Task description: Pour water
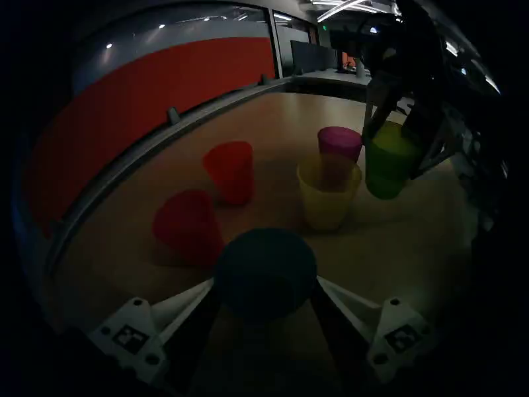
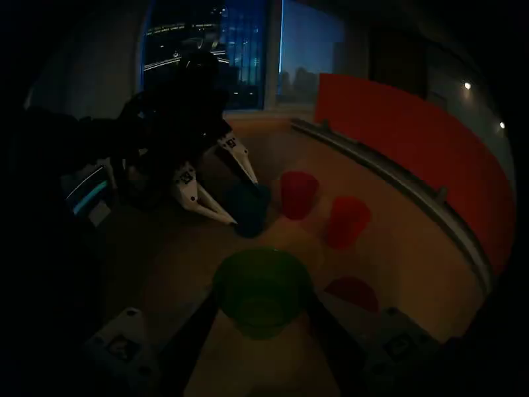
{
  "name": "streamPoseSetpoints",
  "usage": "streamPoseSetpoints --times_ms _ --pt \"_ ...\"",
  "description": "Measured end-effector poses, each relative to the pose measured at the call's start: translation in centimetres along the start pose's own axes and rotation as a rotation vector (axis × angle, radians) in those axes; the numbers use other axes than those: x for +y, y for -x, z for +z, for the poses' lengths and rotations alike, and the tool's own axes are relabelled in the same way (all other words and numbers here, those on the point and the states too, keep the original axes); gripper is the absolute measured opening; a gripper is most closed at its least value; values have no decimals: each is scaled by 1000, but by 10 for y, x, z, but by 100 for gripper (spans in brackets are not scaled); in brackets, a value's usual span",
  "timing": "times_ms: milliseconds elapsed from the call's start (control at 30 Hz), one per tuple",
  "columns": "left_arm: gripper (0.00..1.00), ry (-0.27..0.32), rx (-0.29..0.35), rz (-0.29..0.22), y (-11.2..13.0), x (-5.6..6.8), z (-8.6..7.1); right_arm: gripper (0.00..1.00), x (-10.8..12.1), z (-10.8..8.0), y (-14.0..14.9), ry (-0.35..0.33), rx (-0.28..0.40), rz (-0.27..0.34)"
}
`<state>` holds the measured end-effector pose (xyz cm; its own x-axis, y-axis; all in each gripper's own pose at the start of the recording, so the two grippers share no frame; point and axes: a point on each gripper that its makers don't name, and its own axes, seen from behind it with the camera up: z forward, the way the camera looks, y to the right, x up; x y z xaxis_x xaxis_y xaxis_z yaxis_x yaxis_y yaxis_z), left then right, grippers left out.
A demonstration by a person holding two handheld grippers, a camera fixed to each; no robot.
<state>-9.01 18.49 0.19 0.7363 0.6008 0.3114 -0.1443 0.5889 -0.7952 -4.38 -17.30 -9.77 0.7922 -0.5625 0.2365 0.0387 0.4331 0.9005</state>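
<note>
The left tool (image 1: 266, 291) is clamped on a dark blue plastic cup (image 1: 264, 264), with both white fingers pressing its smooth tapered sides above the pale wooden counter (image 1: 410, 238). The right tool (image 2: 262, 308) grips a translucent green cup (image 2: 261, 281) the same way, raised just beside a translucent yellow cup (image 1: 328, 192) and the magenta cup (image 1: 339, 140) behind it. A red cup (image 1: 228, 171) and a nearer red cup (image 1: 188, 225) stand apart to the side. I cannot tell whether any cup holds water.
</note>
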Motion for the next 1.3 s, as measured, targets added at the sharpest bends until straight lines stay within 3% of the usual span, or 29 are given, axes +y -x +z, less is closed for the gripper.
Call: streamPoseSetpoints --times_ms 300,667,1300 --pt "87 -13 -42 33 13 -1 -1 99 -6 10 16 -12 -22 9" --pt "87 -15 -63 15 24 -1 -9 99 -11 22 37 -19 -37 36" --pt "87 -28 -69 19 33 7 -27 99 -16 19 49 -13 -30 72"
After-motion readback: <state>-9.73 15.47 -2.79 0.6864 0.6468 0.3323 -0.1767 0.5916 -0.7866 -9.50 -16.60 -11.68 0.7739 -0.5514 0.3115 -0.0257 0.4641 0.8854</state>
